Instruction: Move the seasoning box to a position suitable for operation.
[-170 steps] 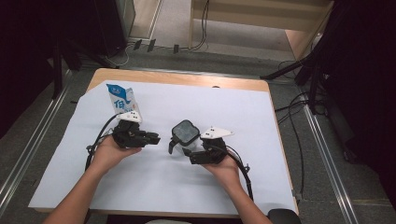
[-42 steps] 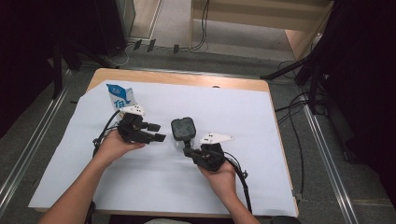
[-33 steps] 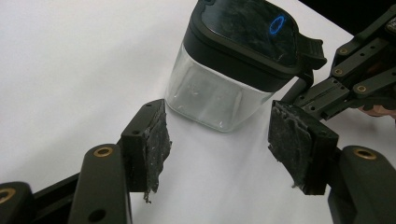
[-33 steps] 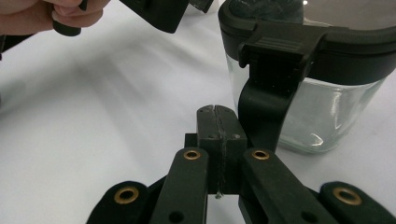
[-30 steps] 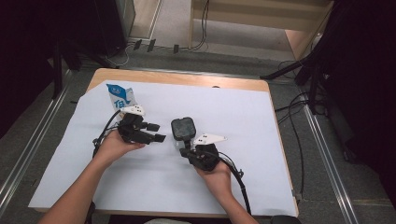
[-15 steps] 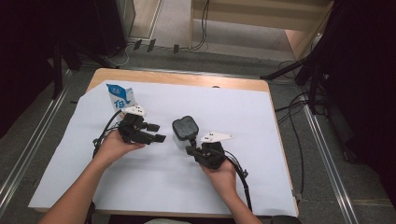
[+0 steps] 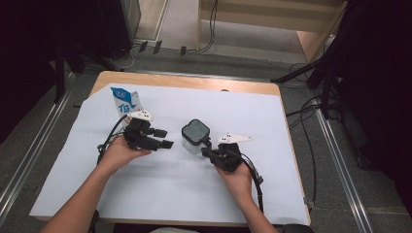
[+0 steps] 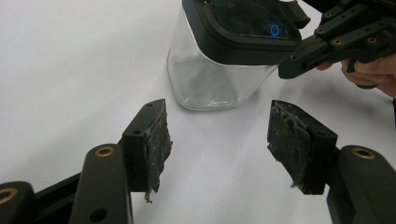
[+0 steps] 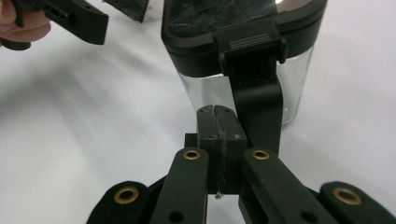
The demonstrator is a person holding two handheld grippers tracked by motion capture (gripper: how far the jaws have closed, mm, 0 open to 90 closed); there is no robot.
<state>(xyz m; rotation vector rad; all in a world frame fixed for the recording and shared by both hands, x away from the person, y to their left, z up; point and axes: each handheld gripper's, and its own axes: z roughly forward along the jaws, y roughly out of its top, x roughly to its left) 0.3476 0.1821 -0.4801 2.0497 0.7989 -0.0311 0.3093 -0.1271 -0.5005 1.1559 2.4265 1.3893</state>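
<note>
A clear plastic container [image 7: 195, 138] with a black lid [image 7: 195, 130] stands upright near the middle of the tabletop [image 7: 194, 82], on the white sheet [image 7: 160, 194] that covers most of it; a black handle [image 9: 256, 100] hangs down from a latch on the lid's rim, along the side wall that faces the right gripper. The right gripper [image 7: 210, 152] lies just on the near-right side of the container, and in the right gripper view its jaws are pressed together with nothing between them, their tips just in front of the handle and beside it; whether they touch it I cannot tell. The left gripper [image 7: 163, 138] sits on the container's left, a little apart from it, with its jaws spread wide and empty; in the left gripper view the worn pads [image 8: 159, 140] face each other with the container beyond them and the other gripper reaching in beside the lid. A blue and white carton [image 7: 126, 101] stands toward the far left corner of the tabletop, just behind the left hand [image 7: 119, 151]
</note>
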